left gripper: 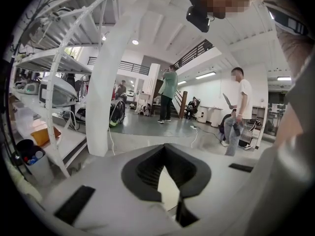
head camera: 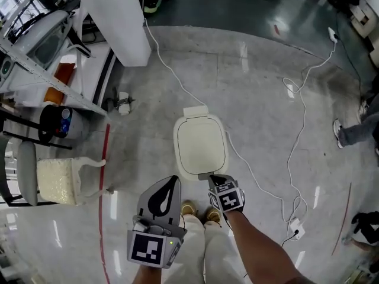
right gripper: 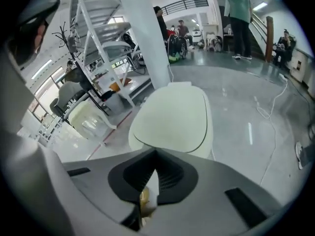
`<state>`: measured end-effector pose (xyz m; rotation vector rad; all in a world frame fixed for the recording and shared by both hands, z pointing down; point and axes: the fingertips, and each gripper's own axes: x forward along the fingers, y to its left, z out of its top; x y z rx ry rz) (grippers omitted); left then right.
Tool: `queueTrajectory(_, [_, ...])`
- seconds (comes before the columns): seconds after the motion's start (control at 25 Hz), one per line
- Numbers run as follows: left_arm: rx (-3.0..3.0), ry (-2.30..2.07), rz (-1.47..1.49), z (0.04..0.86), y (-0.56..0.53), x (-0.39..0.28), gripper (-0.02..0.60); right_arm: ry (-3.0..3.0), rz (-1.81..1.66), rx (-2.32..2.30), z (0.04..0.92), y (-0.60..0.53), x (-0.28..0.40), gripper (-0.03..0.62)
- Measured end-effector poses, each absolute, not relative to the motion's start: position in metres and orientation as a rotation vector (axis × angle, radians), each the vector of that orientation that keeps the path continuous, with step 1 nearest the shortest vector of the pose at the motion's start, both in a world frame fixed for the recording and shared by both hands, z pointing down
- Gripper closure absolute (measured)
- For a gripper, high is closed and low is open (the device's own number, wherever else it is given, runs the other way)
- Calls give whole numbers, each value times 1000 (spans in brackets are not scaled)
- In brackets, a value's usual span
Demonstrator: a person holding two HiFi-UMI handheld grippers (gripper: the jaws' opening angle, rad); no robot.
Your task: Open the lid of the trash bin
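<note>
On the grey floor (head camera: 266,99), just ahead of the person's shoes (head camera: 189,207), stands the pale trash bin (head camera: 179,165) with its lid (head camera: 201,145) down flat; the right gripper (head camera: 212,179) sits at the bin's near edge, jaws pressed together with nothing between them; whether it touches the lid I cannot tell; the left gripper (head camera: 172,182) hangs beside it, off to the bin's left, jaws likewise pressed together and empty; a white cable (head camera: 260,185) trails past the bin's right side.
</note>
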<state>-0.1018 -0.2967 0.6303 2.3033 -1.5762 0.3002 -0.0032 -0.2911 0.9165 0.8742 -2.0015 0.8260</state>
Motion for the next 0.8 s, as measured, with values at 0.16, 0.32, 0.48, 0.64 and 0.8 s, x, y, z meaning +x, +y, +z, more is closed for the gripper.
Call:
queueTrajectory(0.16, [2294,-1576,308,644,-294,-104,586,-1980,827,864,935,-286,-2,560])
queueTrajectory(0.32, [2288,-1573,316,649,-292,-106,586,-1952,829,857,943,-283,1,559])
queueTrajectory(0.48, [2281,-1572,323,651,-292,-107,586,-1945,858,875,946,-287,4,560])
queueTrajectory(0.64, [2276,-1573,319,654,-295,-107,586,-1941,843,857,951,-286,4,559])
queueTrajectory(0.8, [2268,-1559,326,660,-293,-104,586,-1941,851,871,955,-284,5,557])
